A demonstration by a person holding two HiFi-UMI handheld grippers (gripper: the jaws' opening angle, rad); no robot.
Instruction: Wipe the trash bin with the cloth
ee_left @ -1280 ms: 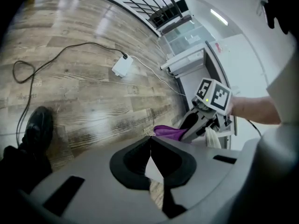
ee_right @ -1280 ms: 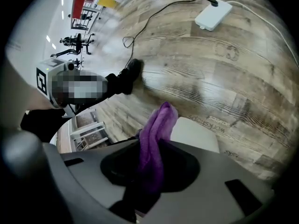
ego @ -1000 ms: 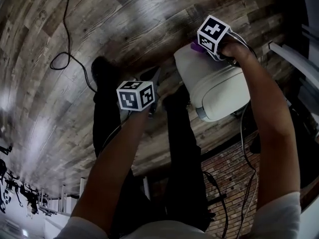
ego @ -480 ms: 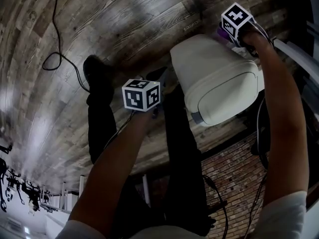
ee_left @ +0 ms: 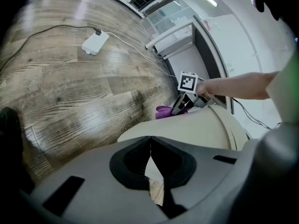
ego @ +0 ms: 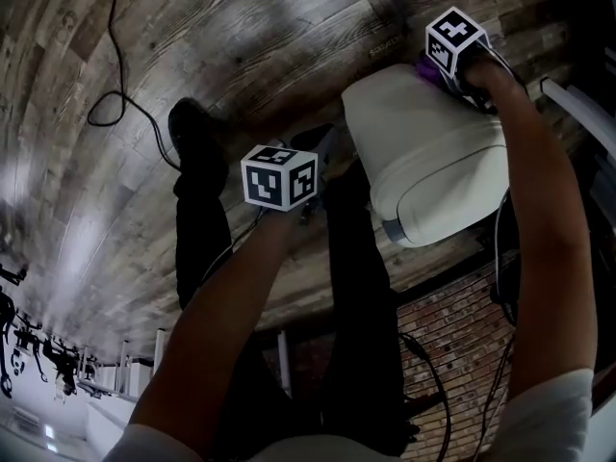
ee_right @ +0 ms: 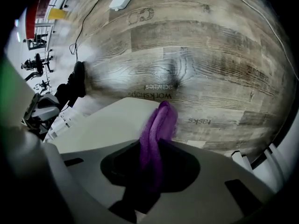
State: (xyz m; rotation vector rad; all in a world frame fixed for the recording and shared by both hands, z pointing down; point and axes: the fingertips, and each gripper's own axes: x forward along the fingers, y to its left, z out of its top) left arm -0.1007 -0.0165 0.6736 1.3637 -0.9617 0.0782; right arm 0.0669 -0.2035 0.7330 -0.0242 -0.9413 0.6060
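shoe (ego: 192, 131), charger (ee_left: 95, 42) on floor (ego: 289, 37) beside trash bin (ego: 433, 162); cloth (ee_right: 159, 129) at its far edge

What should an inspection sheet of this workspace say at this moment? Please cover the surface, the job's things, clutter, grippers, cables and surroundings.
Surface: wooden plank floor, with some printed lettering on it.
Job's things: pale trash bin on the floor; purple cloth pressed against the bin's far top edge.
Clutter: nothing seen.
Grippers: right gripper shut on the cloth, at the bin; left gripper jaws together, empty, beside the bin.
Cables: black cable looped on the floor; white cable running from a white adapter.
Surroundings: brick wall behind the bin; the person's dark shoe on the floor.
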